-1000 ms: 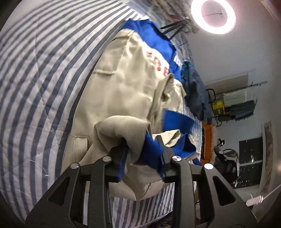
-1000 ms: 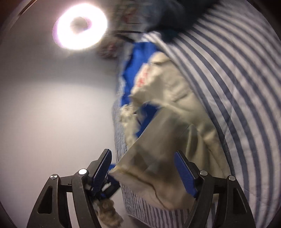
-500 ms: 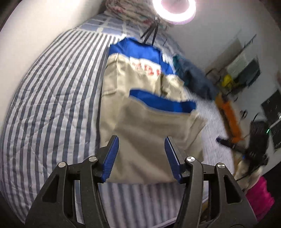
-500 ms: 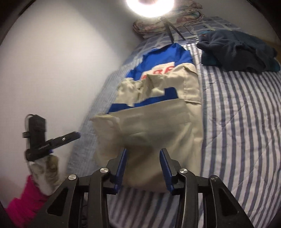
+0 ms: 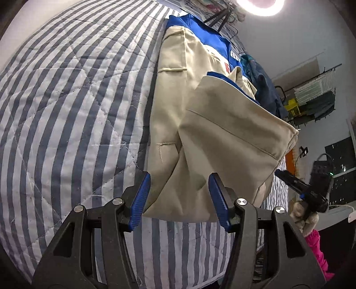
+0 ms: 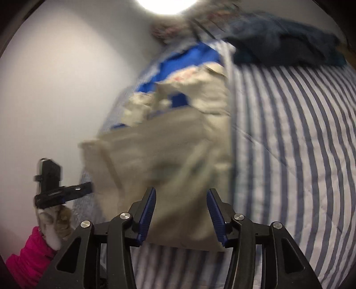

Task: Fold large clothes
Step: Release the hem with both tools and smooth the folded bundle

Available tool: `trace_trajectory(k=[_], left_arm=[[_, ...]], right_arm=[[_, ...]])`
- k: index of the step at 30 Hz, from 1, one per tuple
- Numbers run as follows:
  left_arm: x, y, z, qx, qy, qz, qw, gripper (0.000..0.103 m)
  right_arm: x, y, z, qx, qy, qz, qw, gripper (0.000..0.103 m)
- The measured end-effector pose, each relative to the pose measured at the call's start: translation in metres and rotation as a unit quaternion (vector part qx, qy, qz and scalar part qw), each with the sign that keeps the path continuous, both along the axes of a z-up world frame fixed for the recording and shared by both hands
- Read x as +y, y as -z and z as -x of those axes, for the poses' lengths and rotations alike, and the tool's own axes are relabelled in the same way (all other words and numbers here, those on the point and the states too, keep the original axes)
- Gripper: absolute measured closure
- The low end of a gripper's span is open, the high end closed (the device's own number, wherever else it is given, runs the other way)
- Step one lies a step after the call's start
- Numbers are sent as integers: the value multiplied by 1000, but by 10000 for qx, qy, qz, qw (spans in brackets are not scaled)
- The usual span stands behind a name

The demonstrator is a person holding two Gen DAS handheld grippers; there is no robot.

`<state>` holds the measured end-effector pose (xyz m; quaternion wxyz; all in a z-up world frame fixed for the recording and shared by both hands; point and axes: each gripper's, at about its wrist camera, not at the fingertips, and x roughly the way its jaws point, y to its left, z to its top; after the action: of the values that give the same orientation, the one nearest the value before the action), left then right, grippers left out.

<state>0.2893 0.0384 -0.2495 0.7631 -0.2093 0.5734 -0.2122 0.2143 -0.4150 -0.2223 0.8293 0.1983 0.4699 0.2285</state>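
Note:
A beige and blue jacket (image 5: 211,124) lies on the striped bed, with its lower part folded up over its middle. It also shows, blurred, in the right wrist view (image 6: 169,155). My left gripper (image 5: 179,197) is open and empty, just short of the jacket's near fold edge. My right gripper (image 6: 180,213) is open and empty above the same near edge. The right gripper shows in the left wrist view (image 5: 302,189), held by a gloved hand. The left gripper shows in the right wrist view (image 6: 60,189).
The blue-and-white striped quilt (image 5: 66,111) covers the bed on both sides of the jacket. A dark blue garment (image 6: 284,42) lies heaped at the far side. A ring light (image 5: 260,6) on a stand stands at the head. Racks (image 5: 311,97) stand beside the bed.
One second ago my left gripper was shut on jacket fabric. It let go, and both grippers now hang open over the folded jacket. The right view has swung and blurred.

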Motion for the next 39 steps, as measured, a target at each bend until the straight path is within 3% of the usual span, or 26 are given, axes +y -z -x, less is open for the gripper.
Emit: trace_trajectory(k=[6,9,13,16,18,21,22,23,25,27,29,32,34,36,38,39], left_arm=[[12,5,7,-4,62,182,9998,47],[12,3,11,-72,186,269,9994,47],[5,1,17,-126,325,82,9994,48],[3,0,21,-164,398,18,9991,47],[4,-1,22,-170,424,26,9990,48],[-1,1,23,-171,534,11,9984,47],[-2,2,24,-172,577,-7,9982,48],[-4,3,24,-172,622,-48,9979,48],[-8,4,25,-158,677,-81,9975,48],[-9,4,26,-123,689,-59,9975,49],[-8,5,26,-77,583,-153,9982,62],[-7,8,29,-30,420,-112,9991,63],[-7,11,29,21,430,-240,9988,64],[-10,10,28,18,426,-332,9985,64],[-13,5,27,-84,455,-458,9979,64],[-13,-1,29,-200,434,-560,9973,64]], right_arm=[[82,-65,-1,-894,-1169,337,9885,52],[121,-76,-26,-1007,-1450,613,9824,32],[168,-63,-77,-453,-1680,788,9816,28],[197,-43,-111,147,-1914,708,9788,30],[216,-27,-127,483,-1972,969,9744,33],[240,-12,-130,575,-2268,1562,9596,41],[247,-5,-128,614,-2400,1759,9527,59],[251,0,-126,644,-2497,1912,9471,90],[252,-1,-122,429,-2555,2003,9449,98],[245,-19,-114,-136,-2647,1914,9450,101],[229,-31,-116,-437,-2540,1585,9531,103],[221,-18,-132,-372,-2272,1245,9652,103],[233,6,-139,-123,-2272,1449,9629,103],[237,9,-144,36,-2191,1524,9637,99],[218,-12,-143,-44,-2006,1124,9732,74],[202,-29,-138,-239,-1876,921,9776,71]])
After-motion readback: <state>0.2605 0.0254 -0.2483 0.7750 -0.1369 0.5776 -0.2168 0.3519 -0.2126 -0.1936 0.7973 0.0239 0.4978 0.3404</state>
